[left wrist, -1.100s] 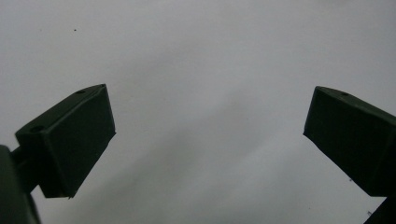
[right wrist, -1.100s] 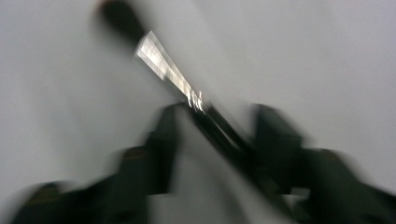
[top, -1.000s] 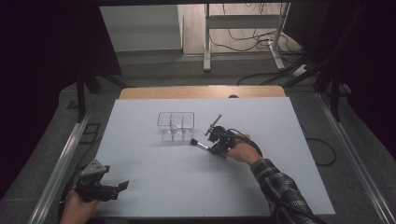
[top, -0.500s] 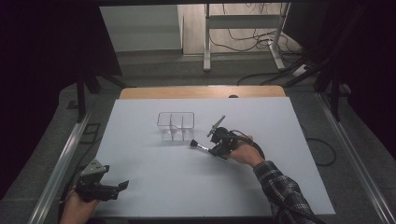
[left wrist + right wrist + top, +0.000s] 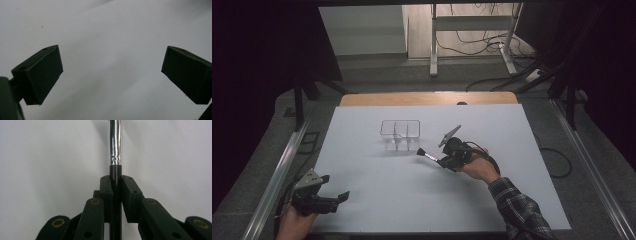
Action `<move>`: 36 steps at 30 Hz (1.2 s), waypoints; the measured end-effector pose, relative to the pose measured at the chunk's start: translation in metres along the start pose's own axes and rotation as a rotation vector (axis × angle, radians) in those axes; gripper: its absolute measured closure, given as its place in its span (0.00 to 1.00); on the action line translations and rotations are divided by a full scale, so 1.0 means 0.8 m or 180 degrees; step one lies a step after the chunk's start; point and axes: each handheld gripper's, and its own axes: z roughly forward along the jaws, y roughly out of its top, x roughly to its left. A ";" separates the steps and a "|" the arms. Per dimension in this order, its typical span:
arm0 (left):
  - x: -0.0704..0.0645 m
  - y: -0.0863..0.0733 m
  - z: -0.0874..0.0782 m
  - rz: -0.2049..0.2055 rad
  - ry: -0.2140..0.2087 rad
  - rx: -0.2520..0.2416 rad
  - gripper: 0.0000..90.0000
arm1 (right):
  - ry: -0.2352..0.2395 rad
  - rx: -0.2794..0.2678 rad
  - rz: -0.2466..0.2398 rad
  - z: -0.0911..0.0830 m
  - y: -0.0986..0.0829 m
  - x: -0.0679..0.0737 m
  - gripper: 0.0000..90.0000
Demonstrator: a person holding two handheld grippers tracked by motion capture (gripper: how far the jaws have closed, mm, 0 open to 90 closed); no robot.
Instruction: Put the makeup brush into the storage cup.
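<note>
Since a second ago your right hand has drawn the brush a little toward you and away from the clear box, while your left hand has stayed where it was at the near left corner.

Your desk [image 5: 377, 200] carries a wide white sheet, with a strip of bare wood showing along its far edge. On the sheet, a bit left of centre and toward the far side, you have the clear divided box [image 5: 400, 134], standing upright with its compartments open to the top.

Your right hand-held gripper [image 5: 441, 162] sits just right of the box, near it but apart from it, with your plaid sleeve [image 5: 517, 210] coming in from the lower right. Its jaws are pressed together on the black handle of the brush [image 5: 428, 155]. In the right gripper view you see the brush [image 5: 115, 157] running straight out between the jaws, the black handle pinched and the silver ferrule clear of them. In the high view the dark bristle end points left toward the box, and the brush hangs over the sheet without touching the box.

Your left hand-held gripper [image 5: 337, 196] rests low at the near left edge of the desk, well apart from everything else. Its jaws are spread wide and carry nothing; in the left gripper view you see bare white sheet between them.
</note>
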 end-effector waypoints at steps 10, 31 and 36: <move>0.000 0.000 0.000 0.0049 0.0011 -0.0016 0.05 | -0.0043 -0.0068 0.0057 -0.009 -0.015 0.004 0.88; -0.003 0.008 0.002 -0.0199 -0.0148 -0.0010 0.04 | -0.0203 -0.0280 0.0181 -0.038 -0.038 0.014 0.88; -0.006 0.012 0.005 -0.0213 -0.0173 0.0050 0.04 | -0.0239 -0.0334 0.0190 -0.045 -0.045 0.022 0.88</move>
